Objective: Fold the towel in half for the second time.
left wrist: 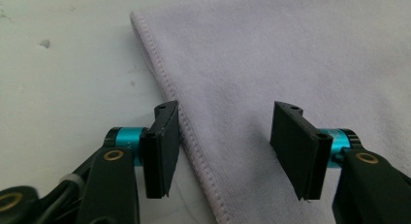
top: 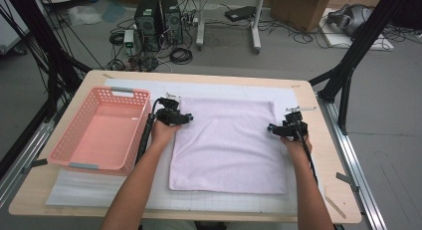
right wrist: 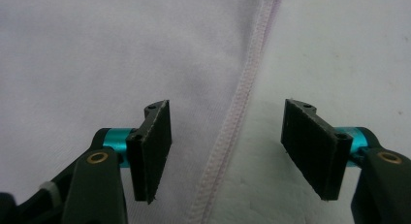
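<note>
1. Now the towel [top: 226, 145] lies flat on the white mat [top: 89, 187] in the middle of the table [top: 318, 155], with the pink basket [top: 102, 128] just beside it on the left.
2. The left gripper [top: 175, 116] sits at the towel's left edge near the far corner. Its jaws stand partly apart, with the hem [left wrist: 186, 132] between them, and they do not pinch it yet.
3. The right gripper [top: 287, 126] sits at the right edge. Its jaws stand partly apart over that hem [right wrist: 232, 132] too, and hold nothing.
4. To do this well, I think both should go low, so one jaw slides under the cloth.
5. Pinch both sides at the same time.
6. Grab the hem, because it is thick and should not slip.
7. Lift both sides evenly so the towel does not bunch up.
</note>
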### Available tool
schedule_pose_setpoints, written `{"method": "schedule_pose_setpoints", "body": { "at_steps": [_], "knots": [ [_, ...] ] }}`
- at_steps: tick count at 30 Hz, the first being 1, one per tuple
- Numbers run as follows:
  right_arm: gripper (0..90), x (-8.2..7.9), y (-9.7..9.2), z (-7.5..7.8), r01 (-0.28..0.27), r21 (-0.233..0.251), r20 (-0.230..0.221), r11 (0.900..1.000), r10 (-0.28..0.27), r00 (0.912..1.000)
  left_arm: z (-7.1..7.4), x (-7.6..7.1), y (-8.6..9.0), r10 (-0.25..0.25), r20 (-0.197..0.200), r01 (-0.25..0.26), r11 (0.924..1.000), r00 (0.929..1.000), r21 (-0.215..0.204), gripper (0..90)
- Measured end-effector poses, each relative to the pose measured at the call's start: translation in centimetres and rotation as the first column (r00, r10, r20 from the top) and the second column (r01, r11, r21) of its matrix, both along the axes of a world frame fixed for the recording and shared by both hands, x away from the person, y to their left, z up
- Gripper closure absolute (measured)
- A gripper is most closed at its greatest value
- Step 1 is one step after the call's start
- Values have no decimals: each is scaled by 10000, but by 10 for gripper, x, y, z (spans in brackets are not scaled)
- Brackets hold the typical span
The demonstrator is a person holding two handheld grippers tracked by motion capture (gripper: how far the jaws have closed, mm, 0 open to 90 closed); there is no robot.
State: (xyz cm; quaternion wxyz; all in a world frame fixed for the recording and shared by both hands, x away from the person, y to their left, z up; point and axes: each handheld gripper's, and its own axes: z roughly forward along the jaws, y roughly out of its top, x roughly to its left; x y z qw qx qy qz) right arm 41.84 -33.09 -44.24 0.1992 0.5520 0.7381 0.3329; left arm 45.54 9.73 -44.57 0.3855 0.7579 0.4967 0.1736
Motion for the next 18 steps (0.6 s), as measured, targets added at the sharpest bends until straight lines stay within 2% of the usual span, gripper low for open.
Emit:
{"method": "schedule_pose_setpoints", "body": {
  "at_steps": [1,5,7,8,10,14,17,18],
  "knots": [
    [367,1,2,0,51,-38,-22,10000,-52,10000,0,-1,0,34,84,-34,10000,10000,91,514],
    [449,5,9,0,224,-277,-37,9994,-226,9997,-1,0,1,192,157,-193,9998,9997,62,583],
    [556,6,11,0,16,-320,57,9995,-14,10000,-2,-1,-1,169,333,-178,9995,9993,253,583],
    [569,6,12,0,-6,-300,21,9996,6,10000,-2,-1,-2,81,425,-97,9992,9991,384,579],
    [593,6,11,0,87,-145,-7,9999,-87,10000,-3,-1,-2,78,486,-95,9993,9988,348,573],
    [797,5,11,1,-156,269,-172,9995,160,9997,-4,-3,-3,126,578,-152,9989,9982,451,577],
    [825,4,16,1,-249,5,-131,9997,249,9996,-4,-3,-3,184,521,-200,9994,9985,292,619],
    [828,4,16,1,-247,-17,-118,9997,247,9996,-3,-3,-3,228,454,-233,9997,9987,104,658]
  ]
}}
